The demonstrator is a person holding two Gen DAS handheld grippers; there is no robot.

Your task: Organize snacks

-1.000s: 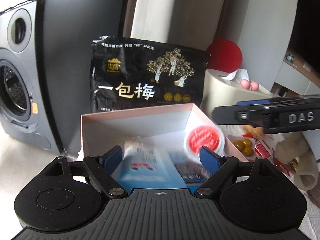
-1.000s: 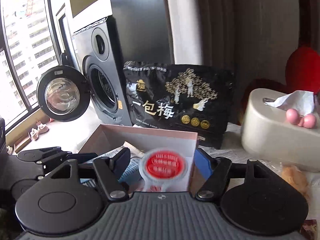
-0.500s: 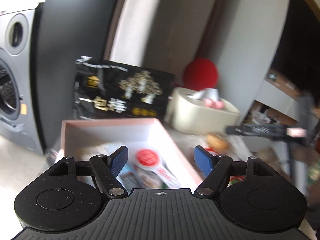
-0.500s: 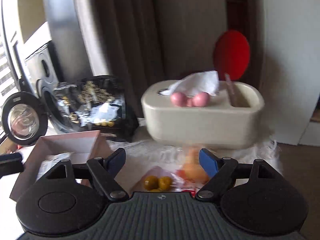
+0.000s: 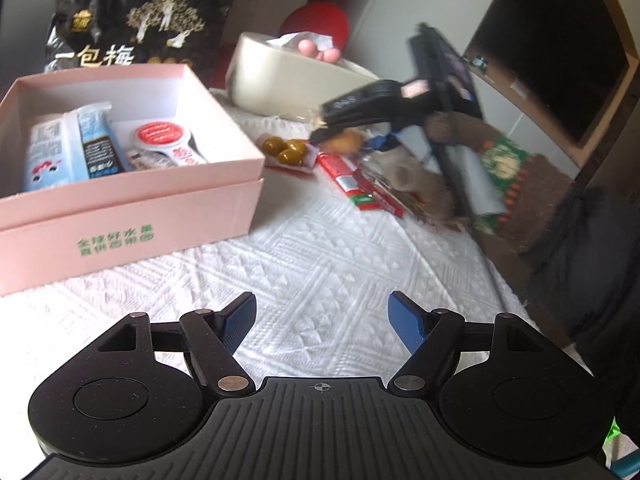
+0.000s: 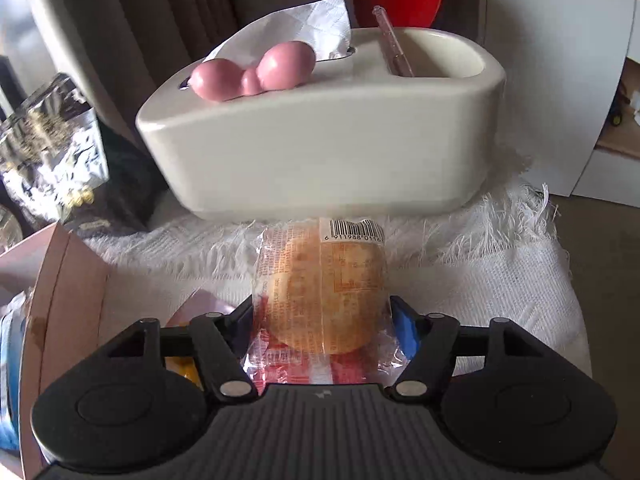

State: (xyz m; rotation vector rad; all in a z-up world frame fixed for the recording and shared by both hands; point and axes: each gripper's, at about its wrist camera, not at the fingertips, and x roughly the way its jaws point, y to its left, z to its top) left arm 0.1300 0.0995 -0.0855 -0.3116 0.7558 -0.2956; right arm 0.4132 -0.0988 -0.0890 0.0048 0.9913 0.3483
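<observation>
A pink box (image 5: 132, 196) sits at the left on the white cloth. It holds a blue packet (image 5: 56, 152), a red-topped cup (image 5: 160, 136) and other snacks. My left gripper (image 5: 322, 316) is open and empty, low over the cloth, to the right of and nearer than the box. My right gripper (image 6: 322, 320) has its jaws around a wrapped round pastry (image 6: 324, 292) in front of the tissue box; it also shows in the left wrist view (image 5: 340, 136). A pack of green olives (image 5: 286, 150) and a red bar (image 5: 354, 184) lie right of the box.
A cream tissue box (image 6: 320, 132) with pink balls stands at the back. A large black snack bag (image 5: 136, 28) leans behind the pink box, whose edge shows in the right wrist view (image 6: 60, 280). The cloth's fringed edge (image 6: 532, 208) and the floor lie to the right.
My left gripper pulled back out of the pink box and stands over the cloth. My right gripper swung right from the box to the pastry, and its jaws came around it.
</observation>
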